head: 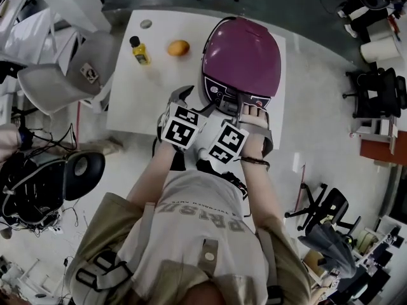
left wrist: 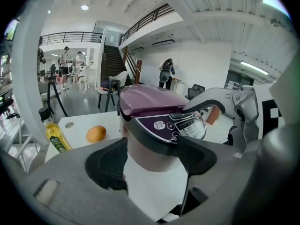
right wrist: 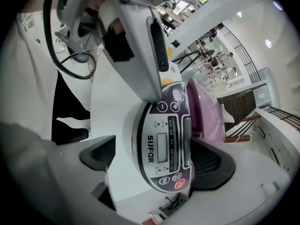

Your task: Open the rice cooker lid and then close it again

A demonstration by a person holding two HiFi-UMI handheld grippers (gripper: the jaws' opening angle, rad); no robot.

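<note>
The purple rice cooker (head: 241, 59) stands on the white table (head: 146, 100) with its lid down (left wrist: 150, 99). Its dark control panel (right wrist: 166, 146) faces me. My left gripper (head: 183, 97) hangs open by the cooker's front left, and the cooker's pale body (left wrist: 154, 153) shows between its black pads (left wrist: 105, 163). My right gripper (head: 241, 105) points steeply down over the panel, open wide. One of its pads (right wrist: 211, 165) lies beside the lid's front edge, the other (right wrist: 98, 153) is off the body. Its curved finger (left wrist: 211, 102) reaches over the panel.
A yellow oil bottle (head: 140, 51) and an orange (head: 179, 47) lie on the table left of the cooker, with a small round disc (head: 146, 24) behind them. A grey chair (head: 63, 75) stands at the table's left, a black one (head: 82, 170) nearer me.
</note>
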